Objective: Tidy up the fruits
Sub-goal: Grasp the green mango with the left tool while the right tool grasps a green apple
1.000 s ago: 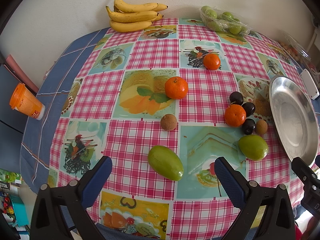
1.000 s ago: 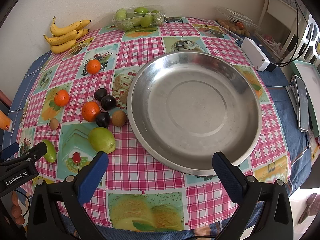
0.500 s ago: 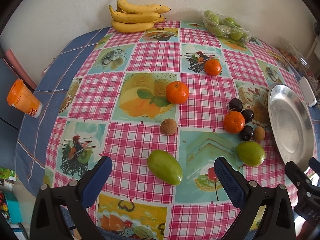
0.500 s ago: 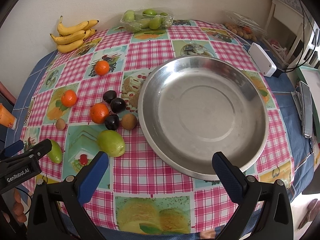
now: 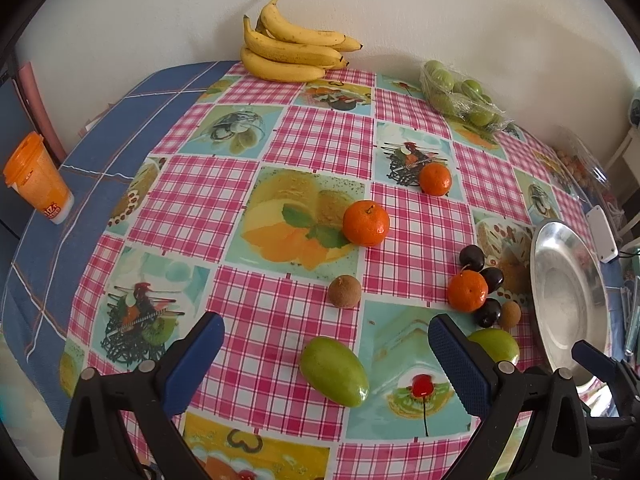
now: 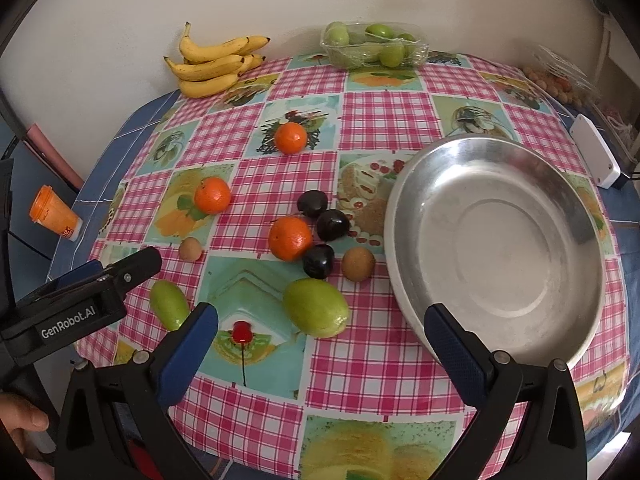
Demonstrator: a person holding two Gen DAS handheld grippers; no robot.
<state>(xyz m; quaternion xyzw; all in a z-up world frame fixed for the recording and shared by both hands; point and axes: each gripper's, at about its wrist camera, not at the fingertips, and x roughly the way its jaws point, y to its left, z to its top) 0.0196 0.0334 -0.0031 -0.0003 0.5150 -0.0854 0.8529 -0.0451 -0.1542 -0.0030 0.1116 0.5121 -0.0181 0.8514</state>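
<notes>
Steel-grey and bare, a metal bowl (image 6: 496,236) sits on the checked tablecloth (image 6: 380,120) beside loose fruit: mandarins (image 6: 290,238), dark plums (image 6: 332,224), a kiwi (image 6: 358,264) and two green mangoes (image 6: 316,307). Both the left gripper (image 5: 326,356) and right gripper (image 6: 320,344) hover above the table edge, jaws spread wide, holding nothing. Bananas (image 5: 294,56) lie against the wall.

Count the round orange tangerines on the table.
3. One round orange tangerine sits toward the bananas, one on the printed fruit tile, one touching the dark plums. None looks hidden.
</notes>
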